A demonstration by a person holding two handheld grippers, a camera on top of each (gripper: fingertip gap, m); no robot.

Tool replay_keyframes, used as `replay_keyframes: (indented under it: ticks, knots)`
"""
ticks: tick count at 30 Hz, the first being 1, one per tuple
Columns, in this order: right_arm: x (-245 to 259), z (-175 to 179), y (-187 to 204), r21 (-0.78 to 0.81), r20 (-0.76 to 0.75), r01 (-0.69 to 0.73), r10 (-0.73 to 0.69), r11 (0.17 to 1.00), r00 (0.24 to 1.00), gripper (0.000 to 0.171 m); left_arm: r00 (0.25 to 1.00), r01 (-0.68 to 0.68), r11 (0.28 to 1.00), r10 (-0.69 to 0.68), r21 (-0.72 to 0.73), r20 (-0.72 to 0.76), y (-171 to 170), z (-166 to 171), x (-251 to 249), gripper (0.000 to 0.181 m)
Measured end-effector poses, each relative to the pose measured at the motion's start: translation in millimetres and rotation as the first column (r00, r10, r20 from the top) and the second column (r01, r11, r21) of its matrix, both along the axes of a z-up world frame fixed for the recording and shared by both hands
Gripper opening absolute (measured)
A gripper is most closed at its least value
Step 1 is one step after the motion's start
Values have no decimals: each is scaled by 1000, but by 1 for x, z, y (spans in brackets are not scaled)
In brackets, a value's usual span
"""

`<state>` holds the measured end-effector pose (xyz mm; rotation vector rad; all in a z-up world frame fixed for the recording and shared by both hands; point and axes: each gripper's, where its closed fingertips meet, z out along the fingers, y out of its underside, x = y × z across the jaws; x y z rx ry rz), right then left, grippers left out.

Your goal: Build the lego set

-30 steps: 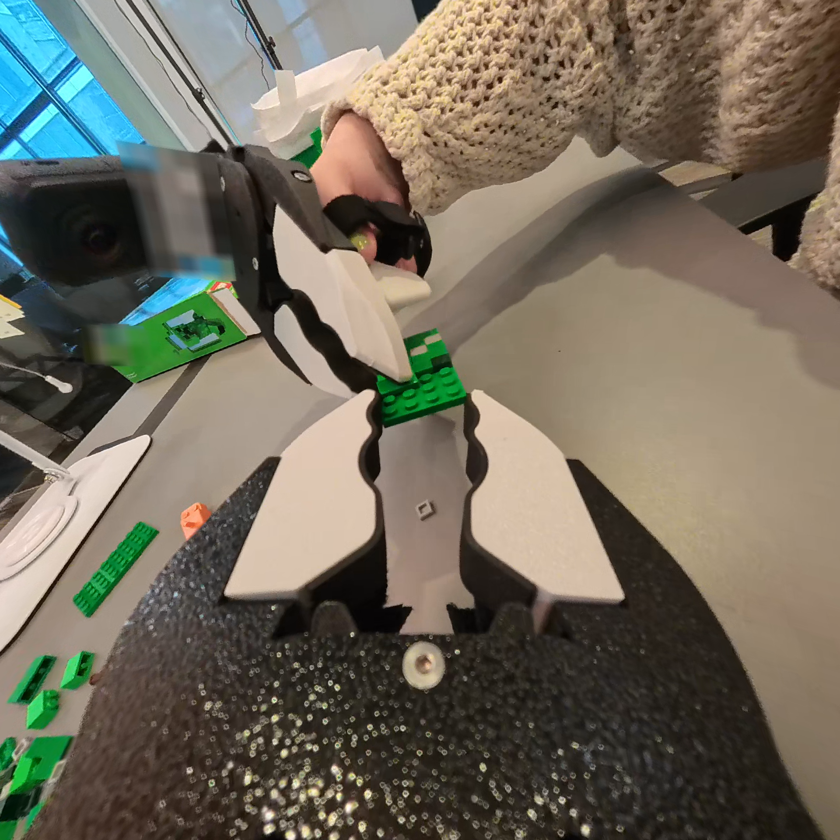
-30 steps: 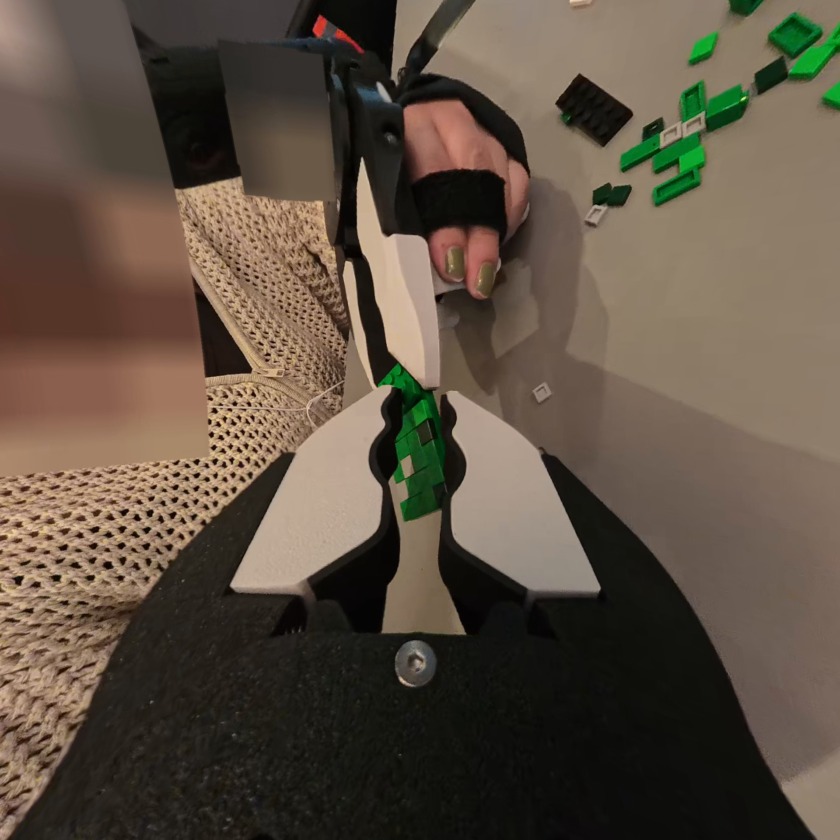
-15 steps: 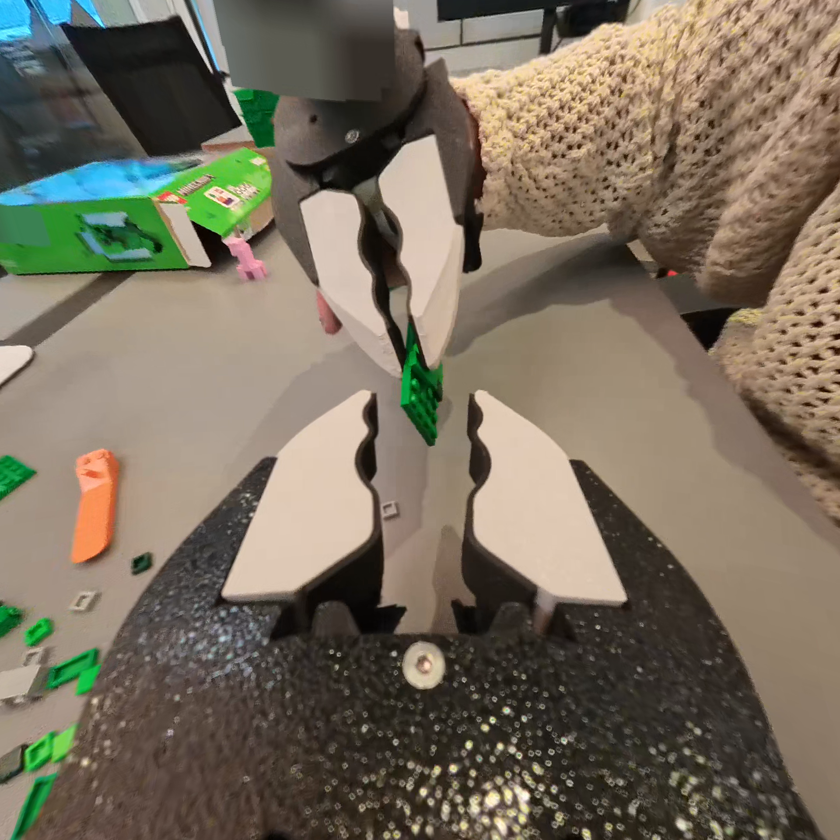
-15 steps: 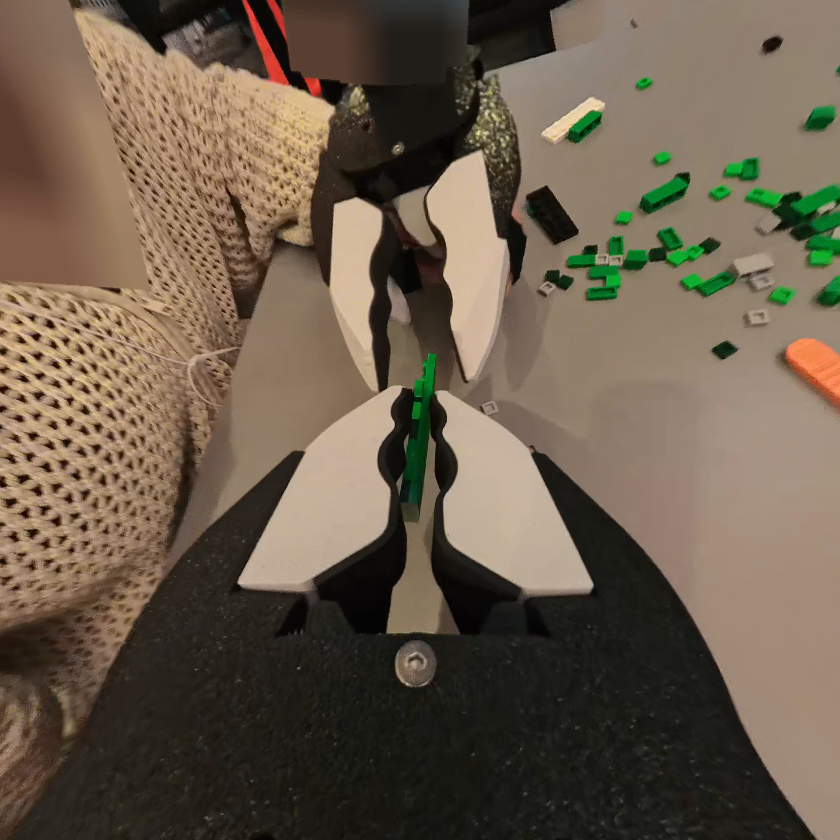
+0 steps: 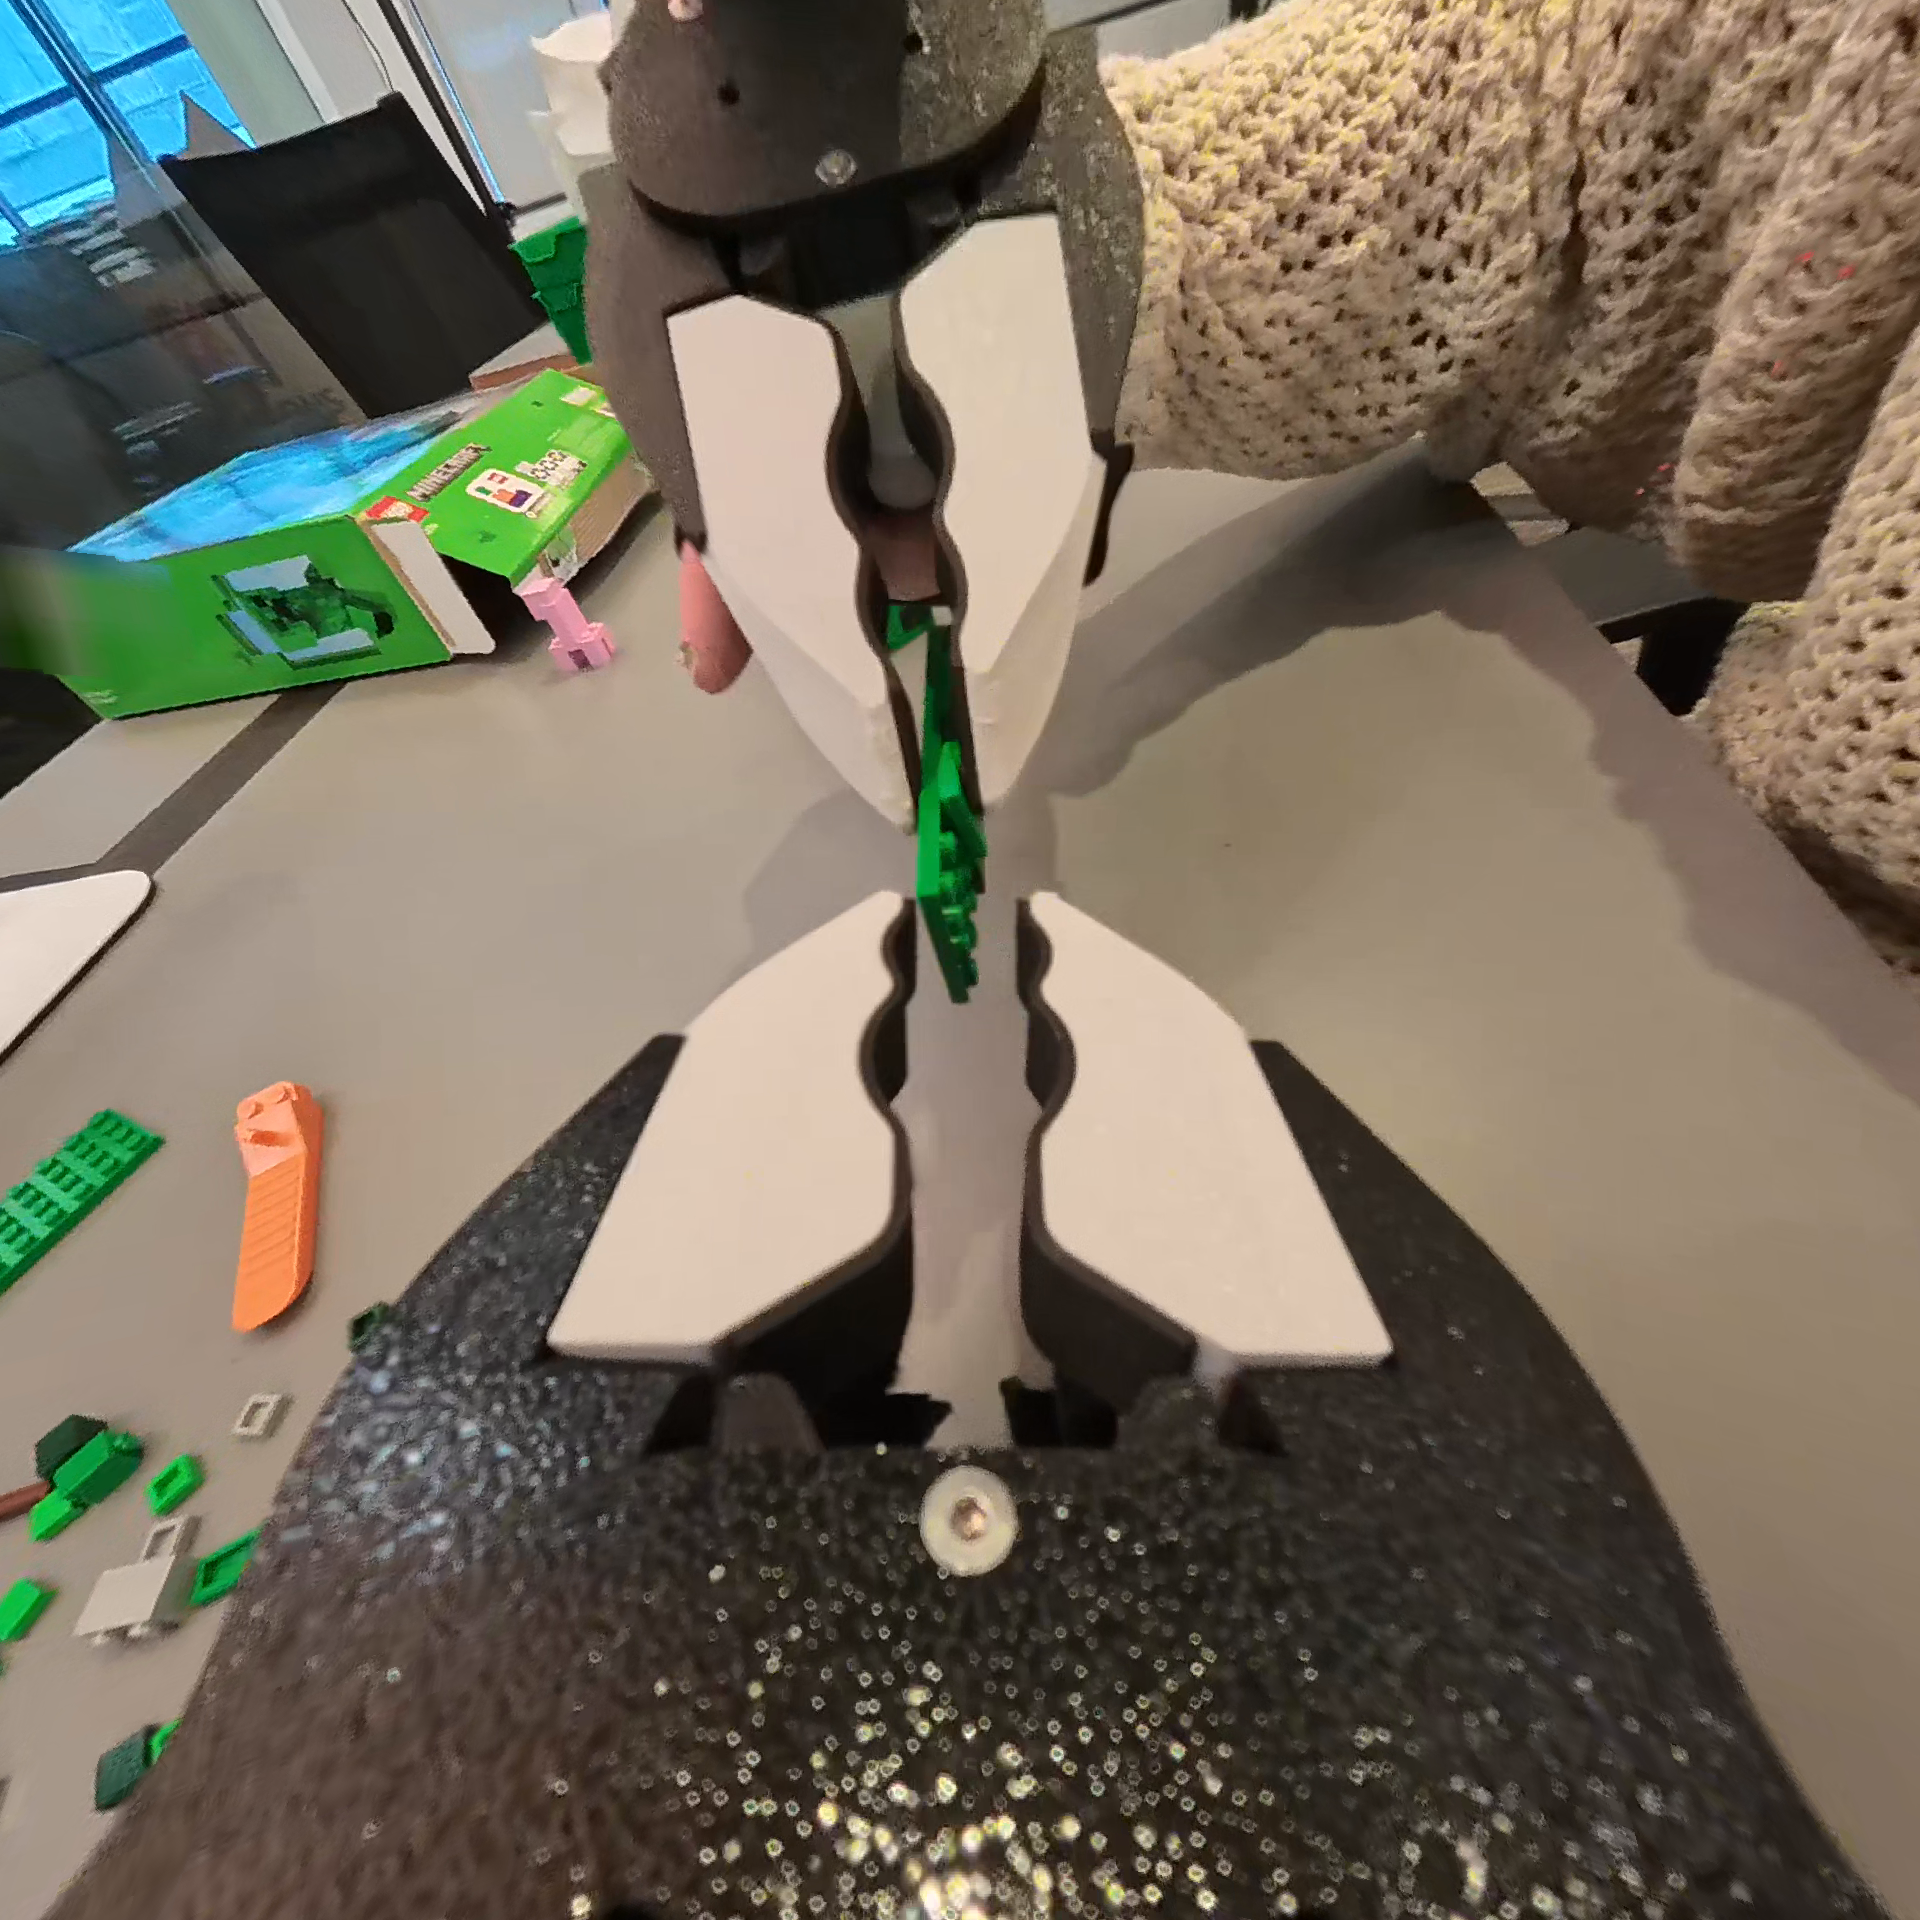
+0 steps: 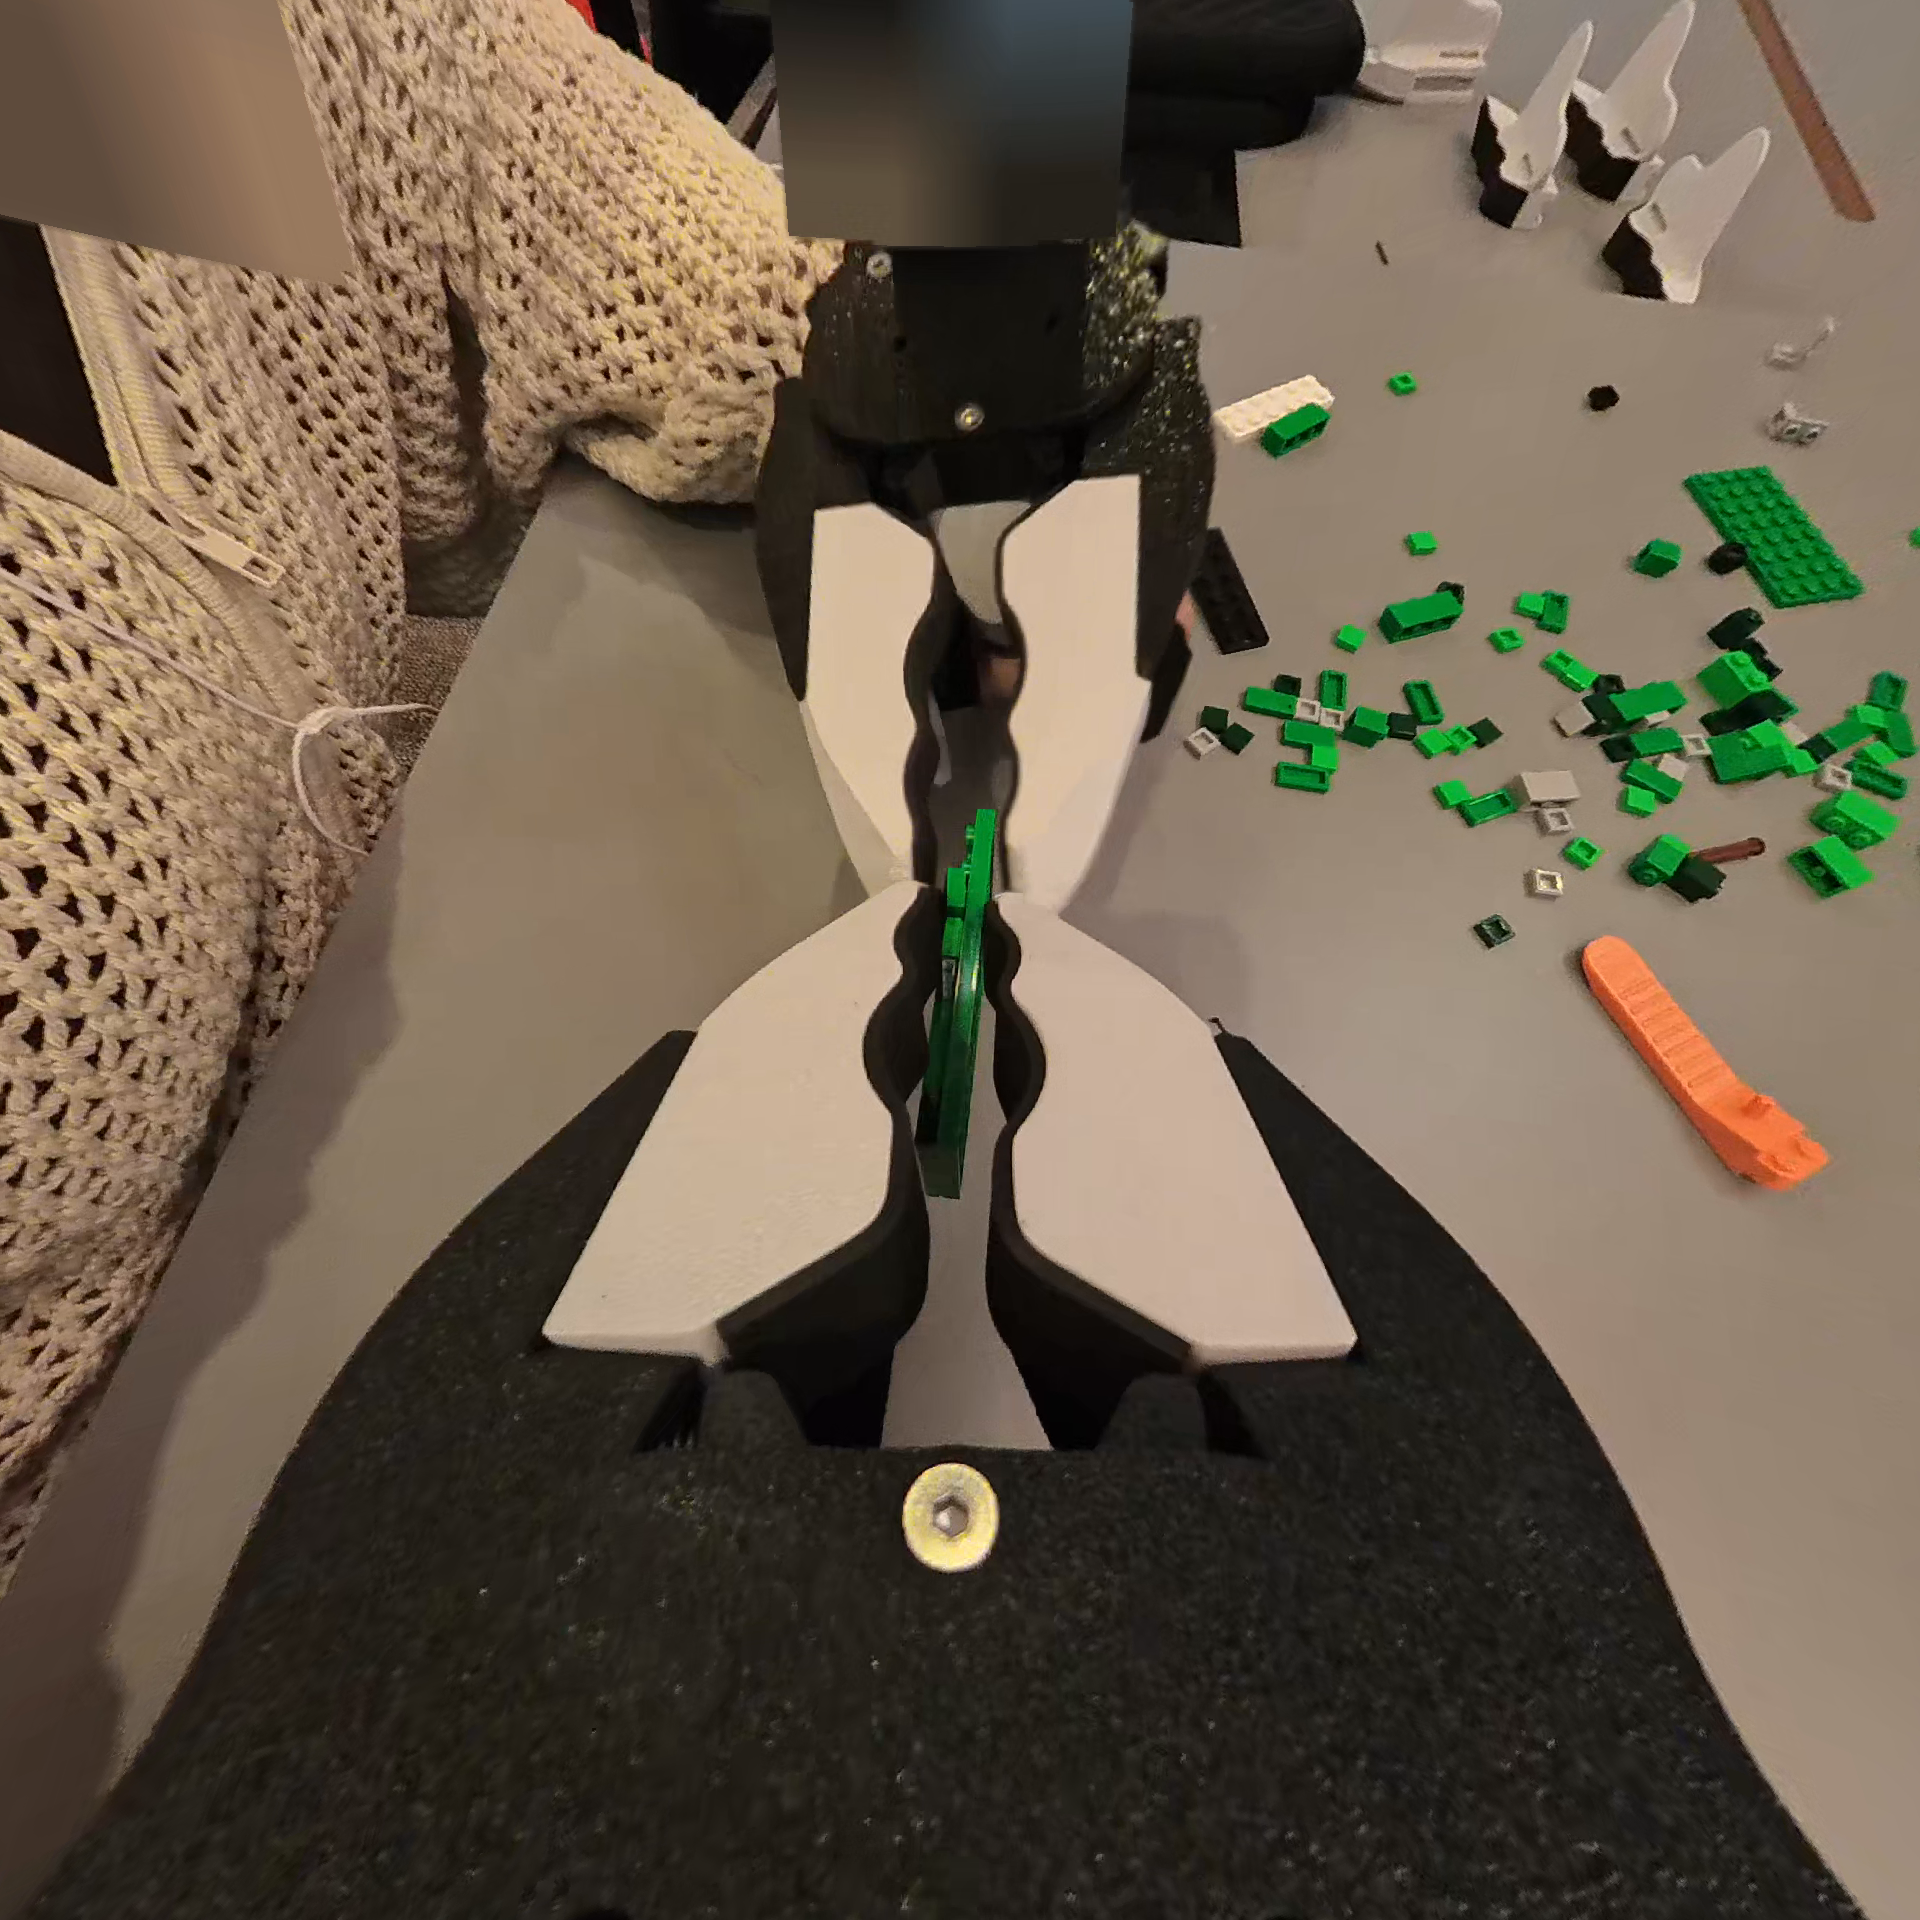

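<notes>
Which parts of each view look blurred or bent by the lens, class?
Left wrist view: the box at the left edge smears; the table edge bows. Right wrist view: grey patches cover the top; loose bricks stay sharp.

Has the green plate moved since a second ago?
Yes. The green plate lay nearly flat then, low by the table; the right gripper has now turned it edge-up, its free end between the left gripper's open fingers.
</notes>
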<state>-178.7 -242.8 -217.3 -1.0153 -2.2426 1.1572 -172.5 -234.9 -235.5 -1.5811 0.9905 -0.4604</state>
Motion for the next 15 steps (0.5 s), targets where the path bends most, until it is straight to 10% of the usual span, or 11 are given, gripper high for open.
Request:
replay_keyframes:
  ticks: [15]
  knots:
    - [1, 6, -4, 129, -90, -14, 25, 992, 996, 7, 996, 18, 1000, -15, -26, 87, -2, 9, 0, 4]
